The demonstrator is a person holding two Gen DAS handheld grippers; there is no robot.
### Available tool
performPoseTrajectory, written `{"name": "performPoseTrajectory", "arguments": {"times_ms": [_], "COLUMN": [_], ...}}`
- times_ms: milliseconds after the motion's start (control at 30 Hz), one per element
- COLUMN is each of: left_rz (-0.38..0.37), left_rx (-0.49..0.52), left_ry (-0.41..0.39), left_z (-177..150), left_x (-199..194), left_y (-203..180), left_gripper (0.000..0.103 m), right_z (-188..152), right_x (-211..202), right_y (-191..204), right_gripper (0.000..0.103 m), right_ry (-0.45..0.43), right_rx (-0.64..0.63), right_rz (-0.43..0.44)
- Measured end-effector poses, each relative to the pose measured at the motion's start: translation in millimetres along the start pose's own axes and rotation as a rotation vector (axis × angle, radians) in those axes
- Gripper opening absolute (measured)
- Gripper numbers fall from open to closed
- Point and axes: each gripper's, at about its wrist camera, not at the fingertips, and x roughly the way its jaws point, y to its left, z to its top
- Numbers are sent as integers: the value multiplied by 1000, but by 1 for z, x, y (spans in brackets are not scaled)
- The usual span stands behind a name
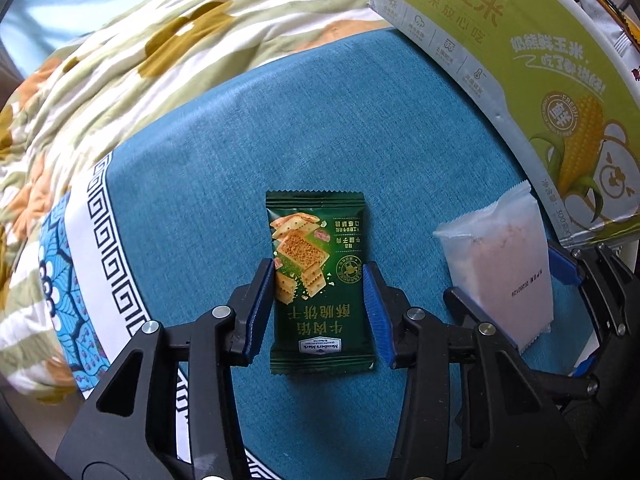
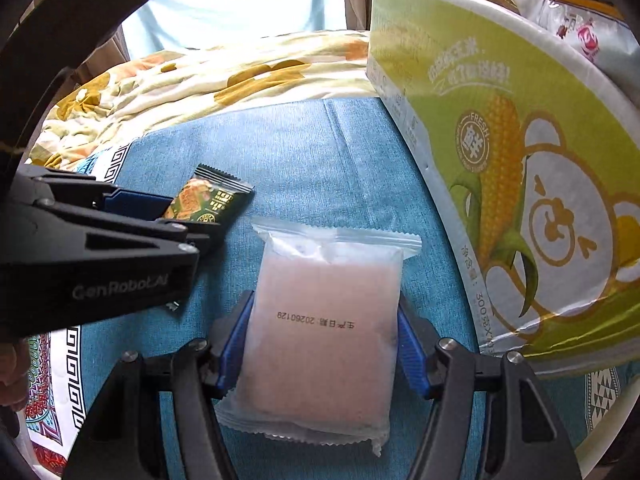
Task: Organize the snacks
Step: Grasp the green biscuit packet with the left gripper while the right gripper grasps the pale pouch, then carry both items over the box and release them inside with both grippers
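Note:
A dark green cracker packet (image 1: 318,280) lies flat on the blue cloth. My left gripper (image 1: 320,308) straddles it, blue pads on both sides, the left pad touching its edge, the right pad at its edge. A translucent pink snack pouch (image 2: 324,340) lies to the right; it also shows in the left wrist view (image 1: 504,264). My right gripper (image 2: 322,344) has both blue pads against the pouch's sides. The green packet shows in the right wrist view (image 2: 208,200), partly hidden by the left gripper's body.
A large green-and-white corn box (image 2: 500,160) stands at the right, also in the left wrist view (image 1: 520,60). Snack bags (image 2: 580,20) stick up inside it. A floral quilt (image 1: 140,60) lies behind the blue cloth (image 1: 280,140), whose patterned border runs at the left.

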Motion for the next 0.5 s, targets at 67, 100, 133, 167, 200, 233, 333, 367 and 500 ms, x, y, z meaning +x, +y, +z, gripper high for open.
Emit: {"name": "performPoseTrajectory", "arguments": {"times_ms": [67, 100, 133, 167, 200, 233, 333, 367, 500], "left_rz": [-12, -17, -18, -20, -23, -24, -25, -27, -27], "left_rx": [-22, -33, -44, -56, -66, -75, -103, -113, -145], "left_ry": [-1, -1, -3, -8, -13, -19, -47, -58, -108], "left_z": [-5, -7, -10, -13, -16, -19, -26, -28, -36], "left_x": [-3, -4, -6, -8, -12, -16, -33, -41, -75], "left_y": [5, 9, 12, 15, 18, 21, 28, 30, 35], "left_gripper": [40, 40, 40, 40, 40, 40, 40, 40, 40], "right_z": [2, -1, 0, 1, 2, 3, 2, 4, 8], "right_x": [-3, -2, -4, -3, -4, -3, -10, -13, -30], "right_y": [2, 0, 1, 0, 1, 0, 2, 3, 9], "right_gripper": [60, 59, 59, 59, 59, 59, 59, 59, 59], "right_ry": [-7, -12, -16, -20, -22, -26, -37, -41, -66], "right_rx": [-4, -6, -9, -13, -16, -19, -30, -35, -45], "right_rz": [-2, -3, -4, -4, -4, -4, 5, 7, 23]}}
